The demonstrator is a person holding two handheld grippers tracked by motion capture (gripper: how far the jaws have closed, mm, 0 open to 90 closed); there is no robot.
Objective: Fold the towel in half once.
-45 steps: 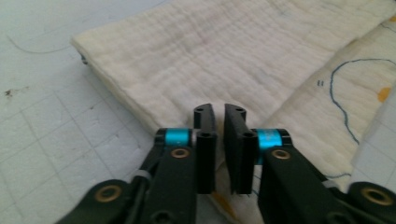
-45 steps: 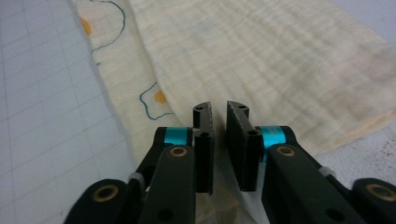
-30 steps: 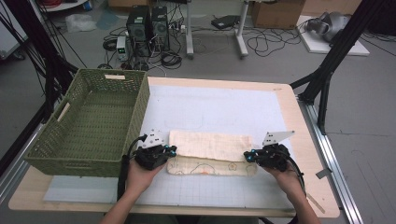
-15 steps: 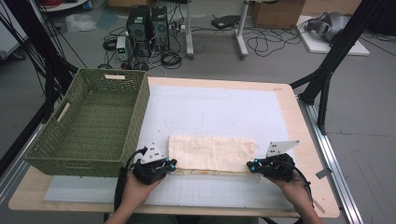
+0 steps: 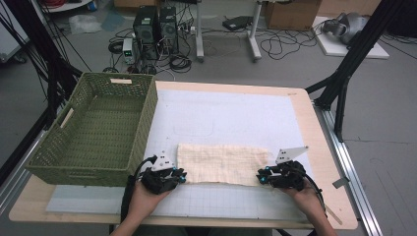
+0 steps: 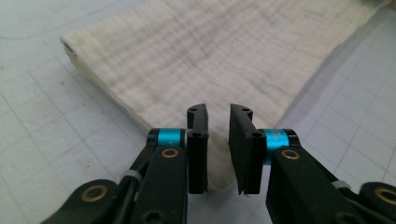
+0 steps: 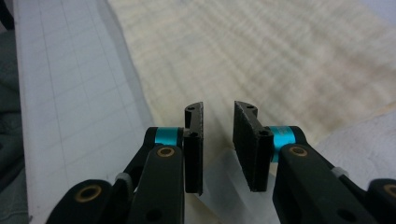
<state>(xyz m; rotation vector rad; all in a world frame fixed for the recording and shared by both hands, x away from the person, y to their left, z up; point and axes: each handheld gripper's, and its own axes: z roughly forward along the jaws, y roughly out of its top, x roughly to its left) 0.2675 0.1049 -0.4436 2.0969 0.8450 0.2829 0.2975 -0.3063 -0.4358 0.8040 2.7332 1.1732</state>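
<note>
A cream cloth (image 5: 223,163), folded into a long flat strip, lies on the white grid mat near the table's front. My left gripper (image 5: 181,177) rests at its near left corner. In the left gripper view the jaws stand a little apart, and the cloth (image 6: 210,56) corner lies loose under the gap of the left gripper (image 6: 218,144). My right gripper (image 5: 261,178) rests at the near right corner. The right gripper (image 7: 217,140) is likewise open over the cloth (image 7: 280,51) edge, gripping nothing.
A green woven basket (image 5: 147,123) with nothing in it stands at the table's left, close to my left hand. The white grid mat (image 5: 221,113) stretches bare behind the cloth. Beyond the far table edge are computer towers, cables and black frame legs.
Both grippers drew toward the person, bringing the cloth's top layer over its near strip. The cloth now lies flat and even, and the grippers have stayed put since half a second ago.
</note>
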